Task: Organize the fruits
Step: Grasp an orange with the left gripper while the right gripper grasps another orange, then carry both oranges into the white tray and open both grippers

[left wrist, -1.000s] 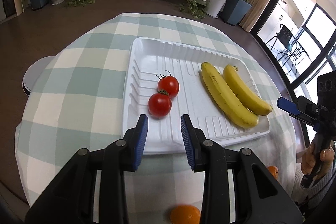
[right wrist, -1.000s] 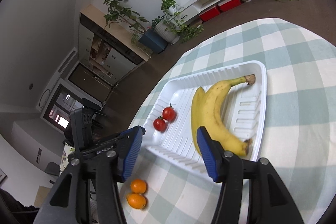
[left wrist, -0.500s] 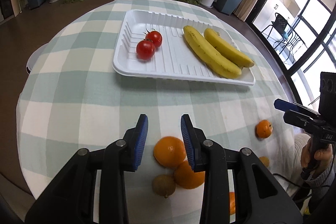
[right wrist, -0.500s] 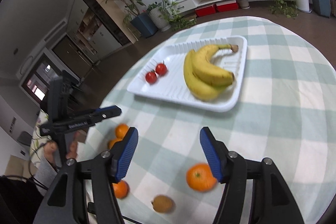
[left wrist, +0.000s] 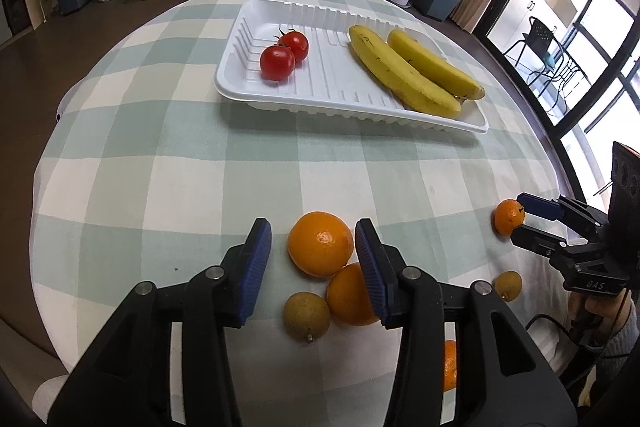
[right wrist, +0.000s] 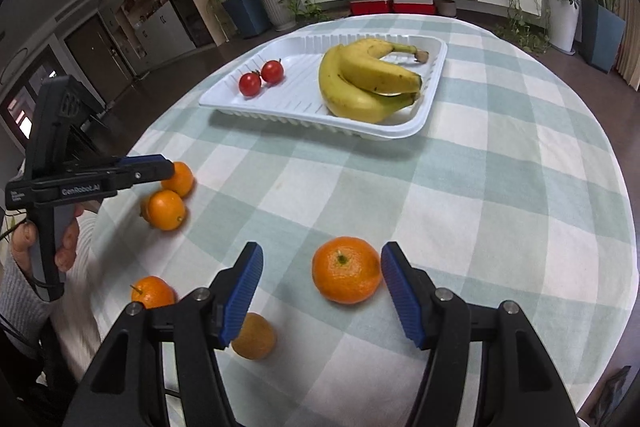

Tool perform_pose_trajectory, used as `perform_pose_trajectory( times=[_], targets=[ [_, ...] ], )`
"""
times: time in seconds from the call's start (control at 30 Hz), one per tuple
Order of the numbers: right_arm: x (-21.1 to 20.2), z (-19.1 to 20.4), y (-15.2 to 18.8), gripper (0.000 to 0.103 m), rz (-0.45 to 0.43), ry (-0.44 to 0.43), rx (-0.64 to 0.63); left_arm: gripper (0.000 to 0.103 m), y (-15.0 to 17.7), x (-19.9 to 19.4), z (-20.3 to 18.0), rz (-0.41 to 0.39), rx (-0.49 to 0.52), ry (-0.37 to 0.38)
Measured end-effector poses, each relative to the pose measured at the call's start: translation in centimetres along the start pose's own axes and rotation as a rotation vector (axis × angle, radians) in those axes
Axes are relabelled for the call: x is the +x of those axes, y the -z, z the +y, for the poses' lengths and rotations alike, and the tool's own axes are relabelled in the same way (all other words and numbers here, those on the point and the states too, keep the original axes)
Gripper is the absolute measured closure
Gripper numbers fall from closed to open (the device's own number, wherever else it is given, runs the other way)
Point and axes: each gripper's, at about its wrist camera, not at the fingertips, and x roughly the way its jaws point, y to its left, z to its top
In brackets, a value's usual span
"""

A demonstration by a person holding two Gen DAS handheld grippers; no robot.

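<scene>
We hold two handheld grippers over a round table under a green-and-white checked cloth (left wrist: 168,163), each lined up on its own orange fruit. Our left gripper (left wrist: 314,253) has its blue jaws parting, and the large round orange (left wrist: 321,243) sits on the cloth between them, a sliver of gap showing on either side, nothing clamped yet; a second orange (left wrist: 347,294) and a small brownish-green round fruit (left wrist: 306,315) crowd just behind it, nearer the handle. Our right gripper (right wrist: 322,289) stands released, its jaws well clear of the dimpled orange mandarin (right wrist: 346,269) that lies between the fingertips, closer to the right pad. The white ribbed plastic tray (left wrist: 320,95), already carrying two red tomatoes (left wrist: 284,55) and two yellow bananas (left wrist: 412,75), lies straight ahead of both grippers, well apart across bare cloth. We judge each hand nearer its own fruit, and round fruit sets no grip axis.
</scene>
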Motion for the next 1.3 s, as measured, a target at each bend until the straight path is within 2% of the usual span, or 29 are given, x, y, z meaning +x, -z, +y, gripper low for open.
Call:
perform_pose_trajectory(
  times=[0.47,0.6,0.67,0.73,0.87,1.13,1.3],
  targets=[
    [0.9,0.6,1.0,0.040,0.036,0.038,-0.034,0.061,0.5,1.5,-0.2,0.023,-0.002,0.013],
    [0.8,0.6,1.0,0.050,0.034,0.053,-0.037,0.061,0.5,2.3,-0.1,0.036,-0.008,0.024],
    [0.7,0.3,1.0,0.060,0.032,0.050,-0.031,0.062,0.6,2.7,0.0,0.046,-0.013,0.031],
    [0.6,0.1,1.0,0.061,0.033,0.036,-0.020,0.063,0.7,2.8,-0.3,0.040,0.004,0.026],
    [0.5,-0.8,0.9,0.062,0.030,-0.032,0.038,0.067,0.7,2.9,-0.2,0.047,-0.006,0.077],
    [0.3,-3.0,0.9,0.062,0.023,-0.228,0.229,0.067,0.7,2.8,0.2,0.047,-0.037,0.115],
    [0.2,-3.3,0.7,0.062,0.009,-0.311,0.295,0.067,0.5,2.3,0.2,0.038,-0.041,0.135]
  ],
)
